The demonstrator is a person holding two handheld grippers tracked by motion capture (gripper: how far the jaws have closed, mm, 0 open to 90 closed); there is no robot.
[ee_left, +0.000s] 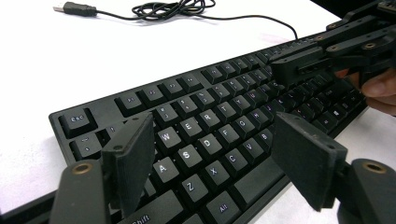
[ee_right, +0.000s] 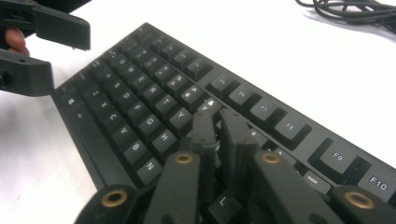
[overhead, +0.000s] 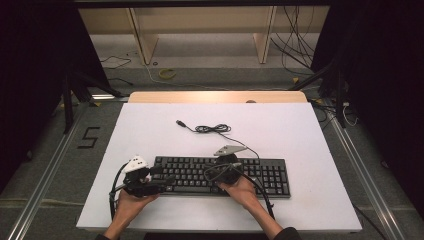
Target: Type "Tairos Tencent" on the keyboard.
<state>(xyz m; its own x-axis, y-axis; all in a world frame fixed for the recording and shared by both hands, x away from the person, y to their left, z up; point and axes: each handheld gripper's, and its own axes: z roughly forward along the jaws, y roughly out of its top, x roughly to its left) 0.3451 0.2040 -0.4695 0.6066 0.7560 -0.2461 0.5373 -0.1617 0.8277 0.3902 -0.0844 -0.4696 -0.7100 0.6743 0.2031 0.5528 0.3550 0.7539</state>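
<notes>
A black keyboard (overhead: pixel 270 176) lies across the near half of the white table (overhead: pixel 280 130). My left gripper (overhead: pixel 166 180) hovers over its left end; in the left gripper view it stands open (ee_left: pixel 212 126) above the letter keys (ee_left: pixel 196 140), nothing between the jaws. My right gripper (overhead: pixel 212 173) rests over the middle of the keyboard. In the right gripper view its jaws are all but together, tips (ee_right: pixel 217 116) down on the keys below the function row (ee_right: pixel 261 109). The left gripper (ee_right: pixel 65 53) shows open at the top left there.
The keyboard's cable (overhead: pixel 212 128) lies coiled on the table behind it, ending in a loose USB plug (ee_left: pixel 74 8). A wooden strip (overhead: pixel 215 96) edges the table's far side. Floor cables and shelf legs lie beyond it.
</notes>
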